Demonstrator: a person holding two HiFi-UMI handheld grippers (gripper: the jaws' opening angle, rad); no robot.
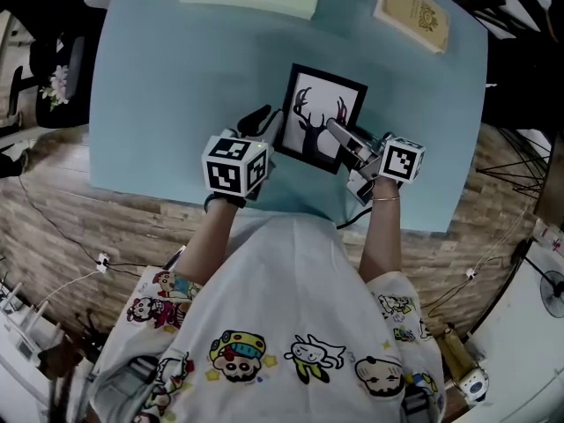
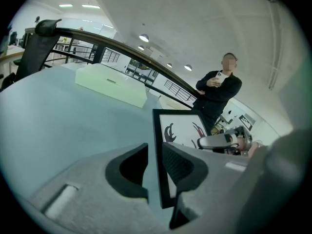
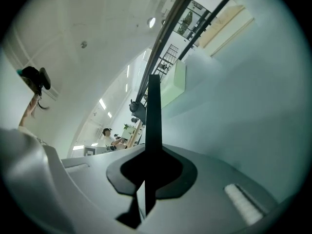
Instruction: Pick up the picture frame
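The pale blue table (image 1: 159, 104) is filling most of the head view, and the picture frame (image 1: 319, 104) is sitting over its near middle, directly ahead of the person. Its long axis is running away from the body and leaning slightly to the right. Seen from the left gripper view, it is standing steeply tilted rather than lying flat. Whether its far edge is touching the table I cannot tell.

The two claws are flanking the frame's near half. The right gripper (image 1: 335, 132) is reaching in over the near right edge, and its jaws are clamping hard on the thin black border, which is running edge-on straight between them. The left gripper (image 1: 263, 122) is straddling the left border, but its jaws are standing apart, with a sliver of table showing between the outer pad and the frame.

So the frame is hanging from the right side alone. As I judge it, the coming move is resting on the left claw closing on the edge it is bracketing; otherwise the frame is likely to swing about the right grip.
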